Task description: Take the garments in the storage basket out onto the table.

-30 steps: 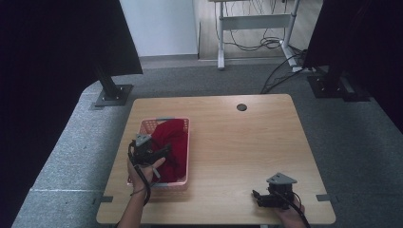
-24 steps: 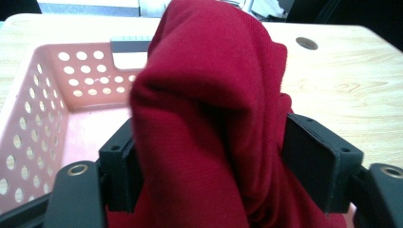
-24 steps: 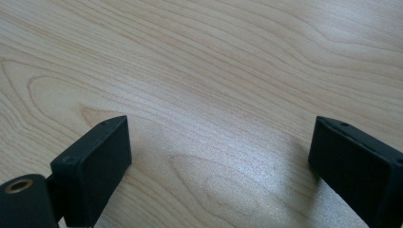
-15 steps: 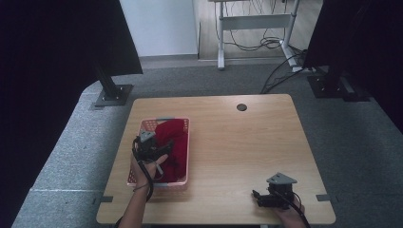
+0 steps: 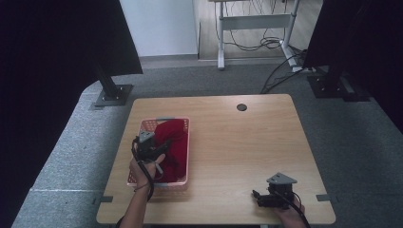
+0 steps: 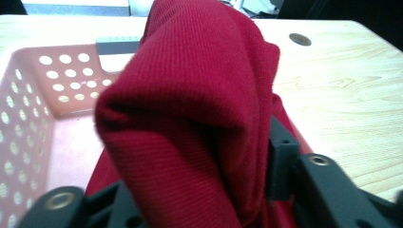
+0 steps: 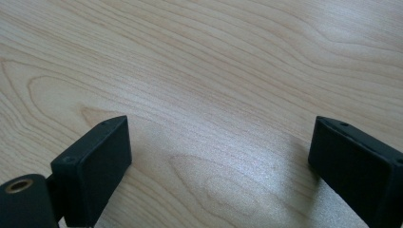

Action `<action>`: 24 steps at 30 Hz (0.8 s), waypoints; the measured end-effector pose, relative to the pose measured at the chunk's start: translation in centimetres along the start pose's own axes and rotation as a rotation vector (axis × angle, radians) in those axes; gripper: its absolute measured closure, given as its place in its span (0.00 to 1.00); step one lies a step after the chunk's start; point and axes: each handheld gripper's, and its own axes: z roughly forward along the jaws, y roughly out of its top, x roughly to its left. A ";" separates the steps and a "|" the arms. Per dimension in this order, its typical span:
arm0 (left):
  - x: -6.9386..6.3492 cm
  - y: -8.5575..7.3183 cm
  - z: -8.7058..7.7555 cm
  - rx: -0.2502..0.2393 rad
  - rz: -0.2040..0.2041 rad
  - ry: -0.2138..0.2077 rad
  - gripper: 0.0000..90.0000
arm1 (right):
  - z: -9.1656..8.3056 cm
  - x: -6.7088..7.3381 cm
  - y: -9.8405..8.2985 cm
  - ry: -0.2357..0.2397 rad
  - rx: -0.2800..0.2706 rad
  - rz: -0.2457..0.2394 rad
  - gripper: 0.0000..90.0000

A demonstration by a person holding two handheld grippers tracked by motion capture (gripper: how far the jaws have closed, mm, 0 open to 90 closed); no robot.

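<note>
My left gripper (image 5: pixel 159 148) has just been closing and now pinches a fold of the red cloth (image 6: pixel 199 109), which lies inside the pink basket (image 5: pixel 181 182) on the table (image 5: pixel 237 142). The right gripper (image 5: pixel 259 199) waits wide open and empty near the front edge. I judge the grasp is done; lifting the cloth out is not yet done.

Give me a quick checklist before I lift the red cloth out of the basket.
1. Cloth between the left gripper jaws: ok, they have just been closing on a bunched fold.
2. Grip firm: cannot tell; the pads are hidden by fabric.
3. Cloth free of the basket: cannot tell; the rest lies inside.
4. Right gripper out of the way: ok, open over bare table.
5. Table right of basket free for putting down: ok.
</note>
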 end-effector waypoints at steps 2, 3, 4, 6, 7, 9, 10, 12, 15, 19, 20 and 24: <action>0.0 -0.1 0.0 -0.015 0.002 -0.001 0.74 | 0.0 0.0 0.0 -0.001 0.000 0.000 0.08; 0.0 -0.2 -0.1 -0.019 0.009 0.000 0.74 | 0.0 0.0 0.0 -0.001 0.000 0.000 0.08; 0.0 -0.2 -0.1 -0.023 0.016 0.000 0.75 | 0.0 0.0 0.0 -0.001 0.000 0.000 0.08; -0.1 -0.3 -0.1 -0.036 0.020 -0.010 0.77 | 0.0 0.0 0.0 -0.001 -0.001 0.000 0.08; -0.1 -0.3 -0.1 -0.038 0.021 -0.010 0.77 | 0.0 0.0 0.0 -0.001 -0.001 0.001 0.08; 0.1 -0.3 -0.1 -0.040 0.013 -0.018 0.77 | 0.0 0.0 0.0 0.000 -0.001 0.002 0.08; 0.1 -0.4 -0.1 -0.041 0.012 -0.019 0.78 | 0.0 0.0 0.0 0.000 -0.001 0.002 0.08; 0.1 -0.4 -0.1 -0.042 0.012 -0.011 0.78 | 0.0 0.0 0.0 0.000 -0.002 0.002 0.08; 0.0 -0.5 -0.1 -0.047 0.014 -0.003 0.82 | 0.0 0.0 0.0 0.000 -0.002 0.002 0.08; -0.2 -0.4 -0.1 -0.041 0.021 0.001 0.83 | 0.0 0.0 0.0 -0.001 -0.002 0.002 0.08; -0.2 -0.4 -0.1 -0.040 0.024 0.001 0.84 | 0.0 0.0 0.0 -0.002 -0.002 0.002 0.08; -0.2 -0.4 -0.1 -0.042 0.040 -0.002 0.85 | 0.0 0.0 0.0 -0.003 -0.002 0.002 0.09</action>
